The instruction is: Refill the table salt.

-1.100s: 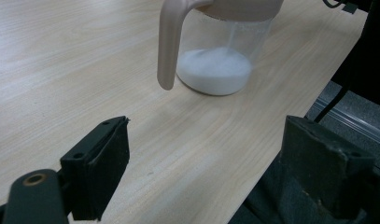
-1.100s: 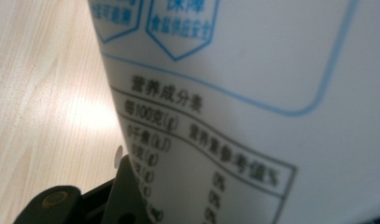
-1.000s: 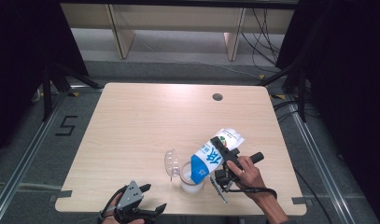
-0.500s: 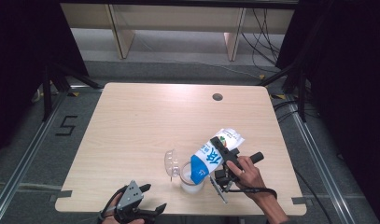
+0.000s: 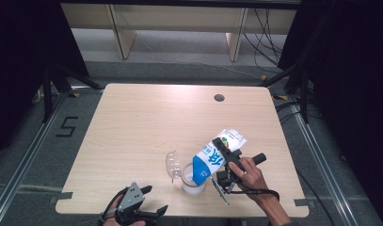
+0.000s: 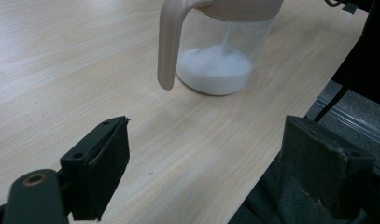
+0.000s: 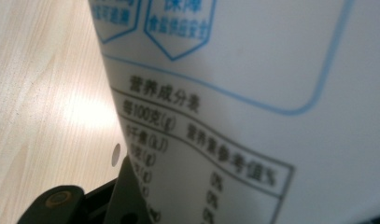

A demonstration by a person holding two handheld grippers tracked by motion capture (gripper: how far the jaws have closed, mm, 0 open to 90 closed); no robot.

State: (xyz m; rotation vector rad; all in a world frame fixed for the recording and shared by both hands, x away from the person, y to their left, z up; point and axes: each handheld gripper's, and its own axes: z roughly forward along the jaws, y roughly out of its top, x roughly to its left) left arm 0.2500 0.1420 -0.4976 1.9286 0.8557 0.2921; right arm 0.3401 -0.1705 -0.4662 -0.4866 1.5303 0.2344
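A blue and white bag [image 5: 213, 157] is tipped mouth-down over a clear jug [image 5: 192, 181] near the table's front edge. My right gripper [image 5: 225, 159] is shut on the bag, and the bag's printed label [image 7: 253, 93] sits right in front of the right gripper camera. White powder [image 6: 214, 70] lies in the bottom of the jug [image 6: 227, 32], with a thin stream falling onto it. The jug's lid [image 5: 171, 164] hangs open to the left. My left gripper [image 5: 147, 203] rests at the front edge, left of the jug, open and holding nothing; its jaws [image 6: 211, 172] stand wide apart.
The light wooden table [image 5: 147, 122] has a small round hole [image 5: 219, 98] at the back right. The front table edge runs just right of the jug in the left gripper view, with dark floor and cables beyond. Shelving stands behind the table.
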